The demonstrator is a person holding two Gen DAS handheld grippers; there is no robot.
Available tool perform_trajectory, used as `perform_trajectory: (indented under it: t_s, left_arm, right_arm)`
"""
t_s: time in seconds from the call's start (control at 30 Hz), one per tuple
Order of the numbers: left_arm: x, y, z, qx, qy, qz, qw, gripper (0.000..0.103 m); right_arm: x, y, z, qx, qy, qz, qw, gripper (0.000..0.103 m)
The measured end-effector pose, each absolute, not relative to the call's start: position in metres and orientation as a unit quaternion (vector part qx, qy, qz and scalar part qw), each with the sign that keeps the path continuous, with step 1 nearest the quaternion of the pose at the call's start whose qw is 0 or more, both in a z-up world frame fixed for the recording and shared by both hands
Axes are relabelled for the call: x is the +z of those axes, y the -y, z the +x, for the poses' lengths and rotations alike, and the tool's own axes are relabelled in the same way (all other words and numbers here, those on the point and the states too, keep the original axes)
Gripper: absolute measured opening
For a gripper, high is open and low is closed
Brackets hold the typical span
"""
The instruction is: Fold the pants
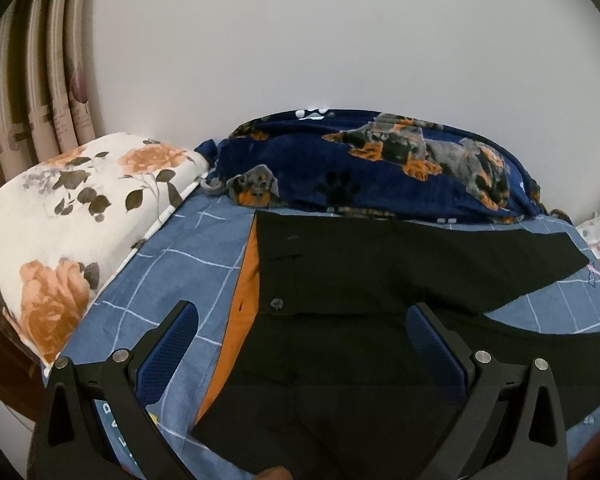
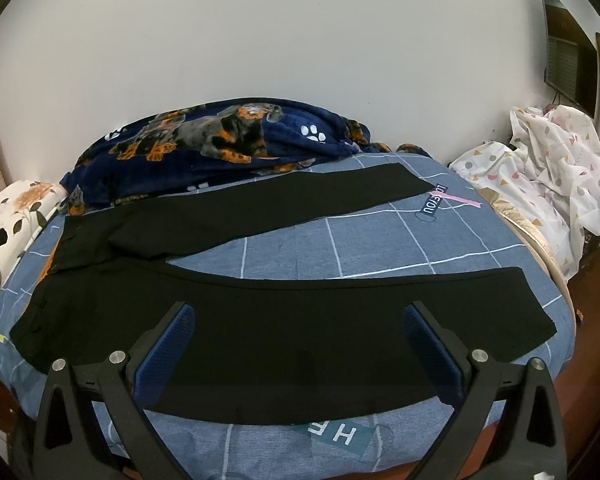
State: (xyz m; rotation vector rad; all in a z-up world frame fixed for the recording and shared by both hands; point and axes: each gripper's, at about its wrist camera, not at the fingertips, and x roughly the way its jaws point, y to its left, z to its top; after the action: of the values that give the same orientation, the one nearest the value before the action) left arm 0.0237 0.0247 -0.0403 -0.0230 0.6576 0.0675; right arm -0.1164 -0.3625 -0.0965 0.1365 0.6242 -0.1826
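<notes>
Black pants point(image 2: 260, 320) lie spread flat on the blue grid-patterned bed point(image 2: 380, 240), legs apart, against a white wall point(image 2: 300, 40). Both the left gripper point(image 1: 300, 336) and right gripper point(image 2: 298, 334) hover with jaws apart, holding nothing.

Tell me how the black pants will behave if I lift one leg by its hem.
The black pants lie thin and flat on the bedsheet, so they are probably floppy and light. Lifted at one hem, the leg would likely sag and drag.
</notes>
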Motion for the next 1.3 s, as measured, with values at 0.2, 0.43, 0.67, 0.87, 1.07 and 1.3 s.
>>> perform_trajectory:
  t_s: [0.2, 0.43, 0.67, 0.87, 1.07, 1.3]
  left_arm:
    - [-0.043, -0.028, 0.026, 0.038, -0.328, -0.024, 0.943, 0.103]
    - [-0.043, -0.025, 0.027, 0.030, -0.328, -0.013, 0.944, 0.103]
    - [-0.047, -0.019, 0.028, 0.019, -0.331, -0.001, 0.943, 0.103]
    - [-0.048, -0.019, 0.030, 0.012, -0.332, -0.004, 0.943, 0.103]
    - [-0.052, -0.018, 0.030, 0.012, -0.331, -0.001, 0.944, 0.103]
    - [-0.054, -0.017, 0.031, 0.007, -0.335, 0.001, 0.942, 0.103]
  right_arm:
    - [-0.098, 0.368, -0.118, -0.092, -0.306, 0.070, 0.945, 0.103]
    - [-0.099, 0.369, -0.119, -0.092, -0.307, 0.070, 0.945, 0.103]
    - [-0.101, 0.372, -0.118, -0.099, -0.311, 0.073, 0.943, 0.103]
    - [-0.112, 0.396, -0.117, -0.129, -0.325, 0.100, 0.932, 0.103]
    - [-0.123, 0.420, -0.116, -0.156, -0.344, 0.150, 0.914, 0.103]
    - [-0.128, 0.420, -0.113, -0.169, -0.357, 0.139, 0.908, 0.103]
